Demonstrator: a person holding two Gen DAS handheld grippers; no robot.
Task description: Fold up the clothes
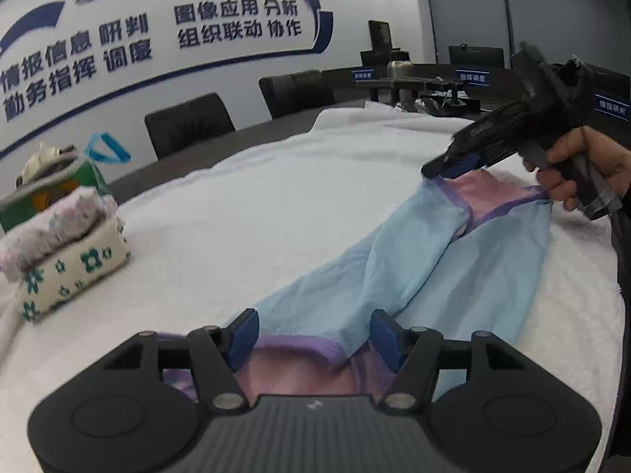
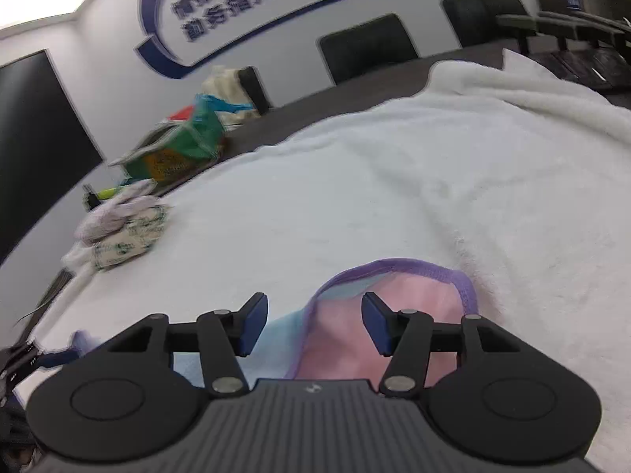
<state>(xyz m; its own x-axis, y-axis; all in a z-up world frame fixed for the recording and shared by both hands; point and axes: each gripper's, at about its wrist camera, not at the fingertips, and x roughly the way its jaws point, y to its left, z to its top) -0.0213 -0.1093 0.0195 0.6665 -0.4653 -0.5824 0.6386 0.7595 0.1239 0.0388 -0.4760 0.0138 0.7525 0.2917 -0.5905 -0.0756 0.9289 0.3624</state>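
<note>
A light-blue and pink garment (image 1: 414, 276) with purple trim lies on the white towel-covered table (image 1: 276, 205). My left gripper (image 1: 313, 339) is open, its blue pads either side of the garment's near end with the purple-trimmed edge. My right gripper (image 1: 441, 171) shows in the left wrist view at the garment's far end. In the right wrist view the right gripper (image 2: 313, 325) is open, jaws wide over the pink, purple-trimmed end of the garment (image 2: 394, 295).
Two folded clothes are stacked (image 1: 67, 252) at the left of the towel, also in the right wrist view (image 2: 126, 228). A green bag (image 1: 59, 193) stands behind them. Black chairs (image 1: 189, 122) line the far table edge. Dark equipment (image 1: 414, 86) sits at the back.
</note>
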